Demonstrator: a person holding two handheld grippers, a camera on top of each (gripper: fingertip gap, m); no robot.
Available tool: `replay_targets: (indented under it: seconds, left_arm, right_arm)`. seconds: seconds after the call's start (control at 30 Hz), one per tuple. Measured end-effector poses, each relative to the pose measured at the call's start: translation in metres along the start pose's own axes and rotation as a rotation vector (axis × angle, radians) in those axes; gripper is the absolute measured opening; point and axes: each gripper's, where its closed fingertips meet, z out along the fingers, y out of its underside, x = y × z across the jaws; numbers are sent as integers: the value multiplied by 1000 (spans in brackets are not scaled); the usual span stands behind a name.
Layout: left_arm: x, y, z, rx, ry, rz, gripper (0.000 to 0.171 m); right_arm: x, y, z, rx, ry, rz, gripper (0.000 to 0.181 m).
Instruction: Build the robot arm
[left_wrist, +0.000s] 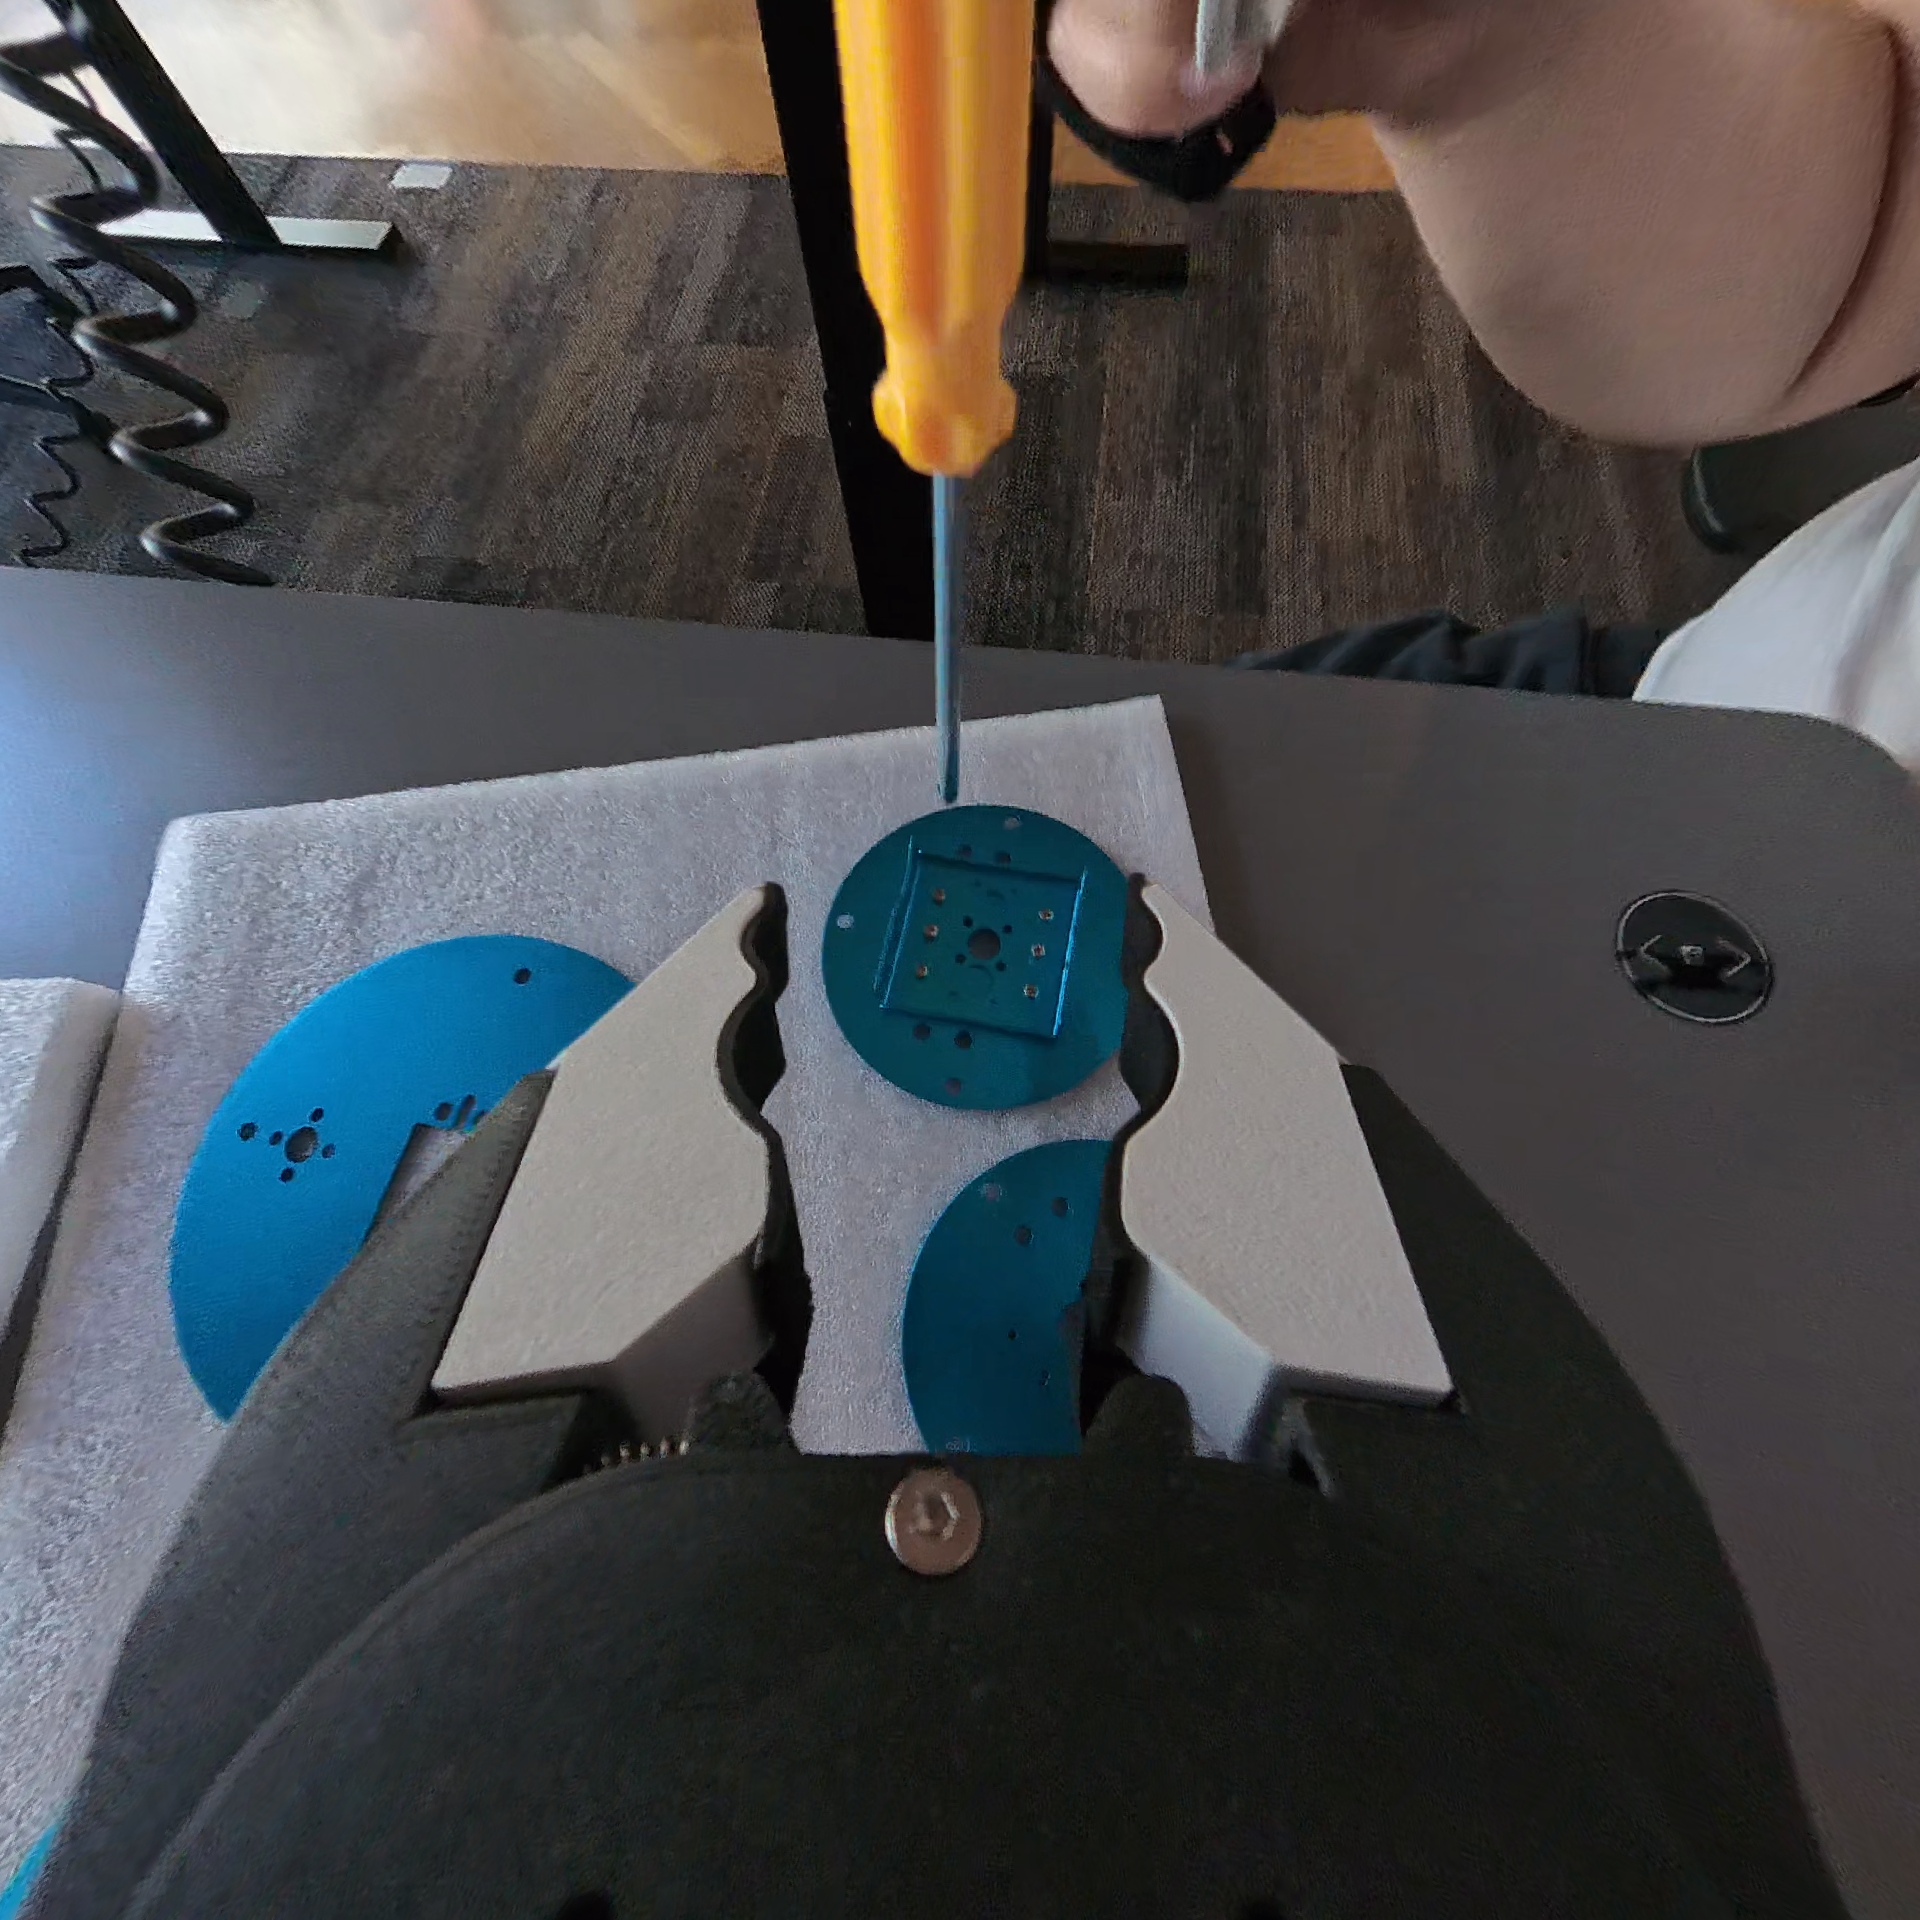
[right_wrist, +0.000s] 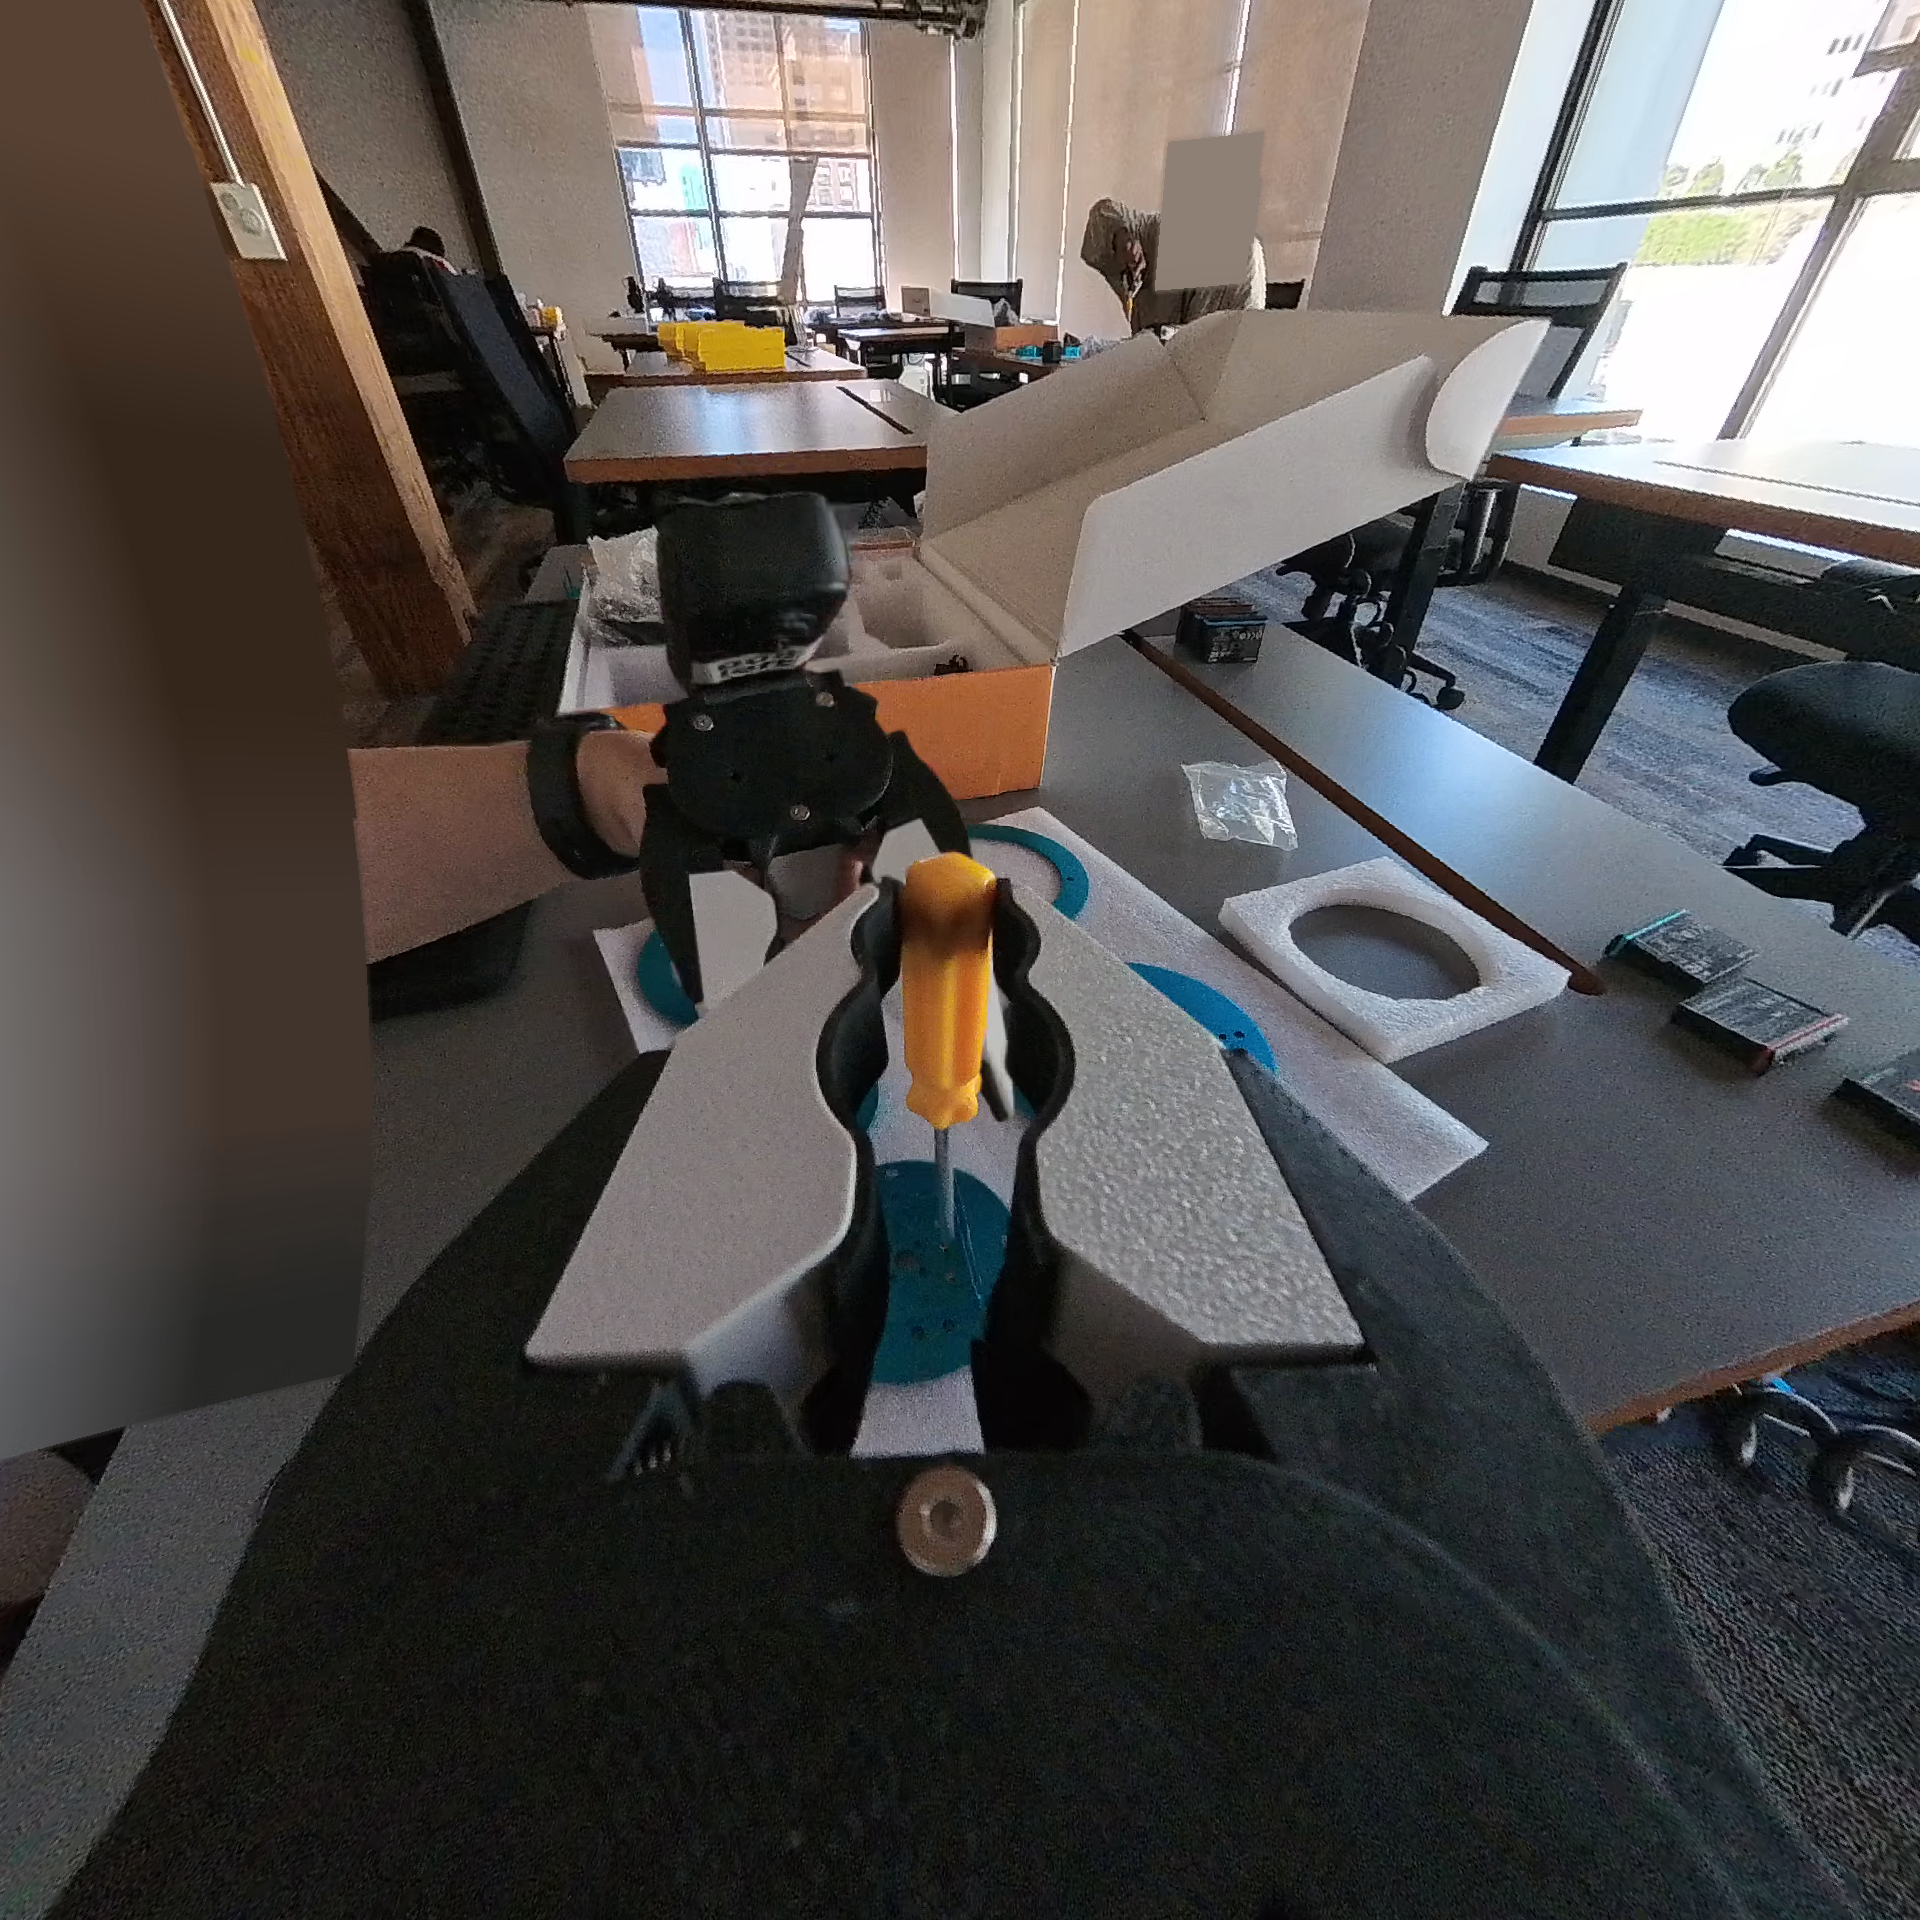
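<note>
My left gripper (left_wrist: 956, 902) is open, its white fingers straddling a small blue disc (left_wrist: 977, 956) that carries a square plate with holes. The disc lies flat on a white foam sheet (left_wrist: 520, 862). The right finger nearly touches the disc's rim and the left one stands a little off it. My right gripper (right_wrist: 945, 902) is shut on the orange handle of a screwdriver (right_wrist: 943, 997), held upright. The thin shaft points down, its tip on the disc (right_wrist: 935, 1309) near the rim. The screwdriver (left_wrist: 935, 229) also shows in the left wrist view.
A large blue disc (left_wrist: 343, 1143) and another blue disc (left_wrist: 1008, 1299) lie on the foam. On the dark table (left_wrist: 1455, 883) are an open orange box (right_wrist: 977, 727), a foam frame (right_wrist: 1392, 966), a plastic bag (right_wrist: 1242, 800) and small black boxes (right_wrist: 1725, 987). There is about 12 centimetres between the tips of the two grippers.
</note>
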Motion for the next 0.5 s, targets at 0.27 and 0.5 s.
replay_targets:
  seconds: [0.27, 0.5]
  left_arm:
    - [8, 22, 25, -104, 9, 70, 58]
    - [3, -35, -2, 158, -20, -22, 53]
  right_arm:
    - [4, 6, -13, 4, 7, 23, 16]
    - [4, 9, -6, 31, -34, 71, 16]
